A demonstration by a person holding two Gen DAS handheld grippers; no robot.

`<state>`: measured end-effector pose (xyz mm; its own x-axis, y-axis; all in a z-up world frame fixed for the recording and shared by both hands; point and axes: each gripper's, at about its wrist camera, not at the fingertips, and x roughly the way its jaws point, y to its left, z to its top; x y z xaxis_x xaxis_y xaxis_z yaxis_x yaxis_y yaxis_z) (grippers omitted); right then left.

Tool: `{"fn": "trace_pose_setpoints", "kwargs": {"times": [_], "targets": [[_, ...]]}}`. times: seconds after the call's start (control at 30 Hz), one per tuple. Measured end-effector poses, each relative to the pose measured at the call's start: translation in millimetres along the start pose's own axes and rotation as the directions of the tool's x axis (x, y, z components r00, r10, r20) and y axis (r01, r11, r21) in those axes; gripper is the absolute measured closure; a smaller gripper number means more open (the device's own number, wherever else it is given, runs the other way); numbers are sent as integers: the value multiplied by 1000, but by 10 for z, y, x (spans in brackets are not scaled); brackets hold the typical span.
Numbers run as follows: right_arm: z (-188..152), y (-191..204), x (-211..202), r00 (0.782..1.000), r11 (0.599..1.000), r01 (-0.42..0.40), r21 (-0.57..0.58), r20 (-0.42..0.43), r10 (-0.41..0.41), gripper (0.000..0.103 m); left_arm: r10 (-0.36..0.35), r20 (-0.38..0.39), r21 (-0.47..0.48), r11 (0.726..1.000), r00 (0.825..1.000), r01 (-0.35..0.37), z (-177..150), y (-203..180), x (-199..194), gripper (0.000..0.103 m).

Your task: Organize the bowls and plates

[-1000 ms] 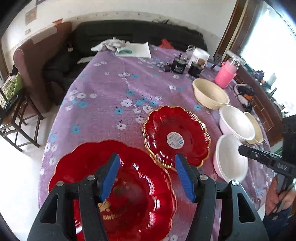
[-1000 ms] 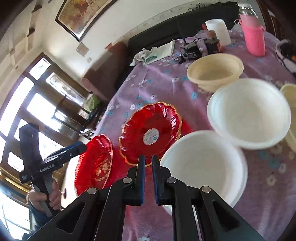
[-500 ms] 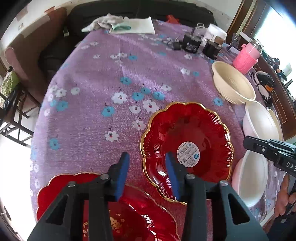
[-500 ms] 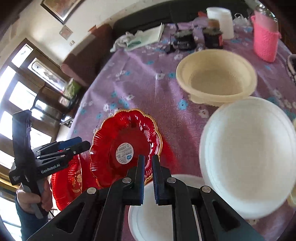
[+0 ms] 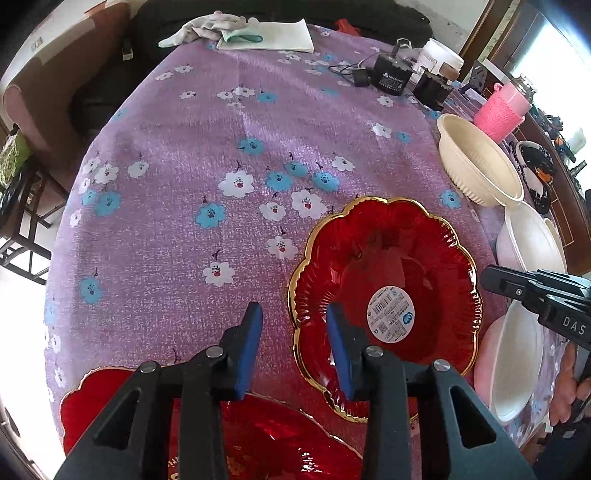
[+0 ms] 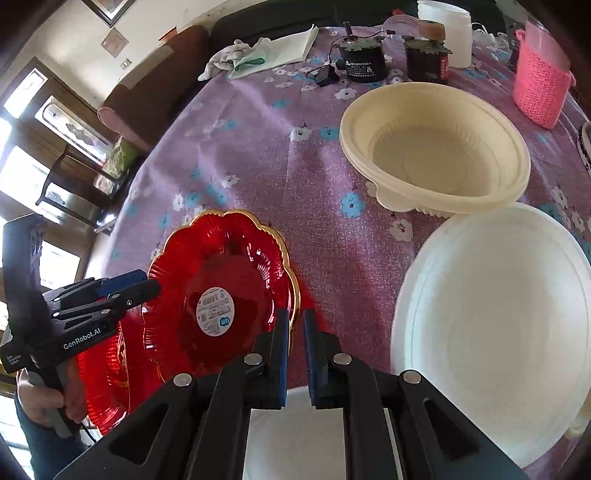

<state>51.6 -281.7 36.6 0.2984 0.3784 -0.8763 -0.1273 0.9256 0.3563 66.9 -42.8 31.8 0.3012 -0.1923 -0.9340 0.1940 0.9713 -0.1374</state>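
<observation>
A small red plate (image 5: pixel 384 280) with a gold rim and a round sticker lies on the purple flowered tablecloth (image 5: pixel 221 147). My left gripper (image 5: pixel 295 332) points down at the plate's left rim. Its jaws are closing with the rim between them, and the pads stand clear of it. My right gripper (image 6: pixel 295 328) is shut at the right rim of the small red plate (image 6: pixel 221 280) with nothing in it. A larger red plate (image 5: pixel 277 443) lies under the left gripper. Two white bowls (image 6: pixel 491 332) (image 6: pixel 295 443) and a cream bowl (image 6: pixel 436 147) sit to the right.
At the far end of the table lie a folded cloth (image 5: pixel 266 31), black boxes with cables (image 5: pixel 391 74), a white tub (image 5: pixel 443 55) and a pink knitted holder (image 5: pixel 498 114). A dark sofa stands behind the table and a chair (image 5: pixel 22 206) at its left.
Both grippers have come down and forward to the small red plate, one at each side. The left jaws have narrowed a good deal. The right jaws stayed shut.
</observation>
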Motion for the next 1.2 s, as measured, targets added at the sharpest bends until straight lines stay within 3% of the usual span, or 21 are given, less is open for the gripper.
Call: {"fn": "trace_pose_setpoints", "kwargs": {"times": [0.17, 0.2, 0.27, 0.5, 0.87, 1.2], "targets": [[49, 62, 79, 999, 999, 36, -26, -18, -36, 81, -2, -6, 10, 1000, 1000, 2, 15, -11, 38, 69], [57, 74, 93, 998, 998, 51, -36, -25, -52, 81, 1, -6, 16, 1000, 1000, -1, 14, -20, 45, 72], [76, 88, 124, 997, 997, 60, -51, -34, -62, 81, 2, -15, 20, 1000, 1000, -2, 15, -30, 74, 90], [90, 94, 208, 998, 998, 35, -48, -46, -37, 85, 1, -9, 21, 1000, 1000, -1, 17, -44, 75, 90], [100, 148, -77, 998, 999, 27, -35, 53, -25, 88, -4, 40, 10, 1000, 999, 4, 83, -76, -136, 90], [106, 172, -451, 989, 999, -34, 0, 144, 34, 89, -11, 105, 21, 1000, 994, 9, 146, -150, -439, 89]]}}
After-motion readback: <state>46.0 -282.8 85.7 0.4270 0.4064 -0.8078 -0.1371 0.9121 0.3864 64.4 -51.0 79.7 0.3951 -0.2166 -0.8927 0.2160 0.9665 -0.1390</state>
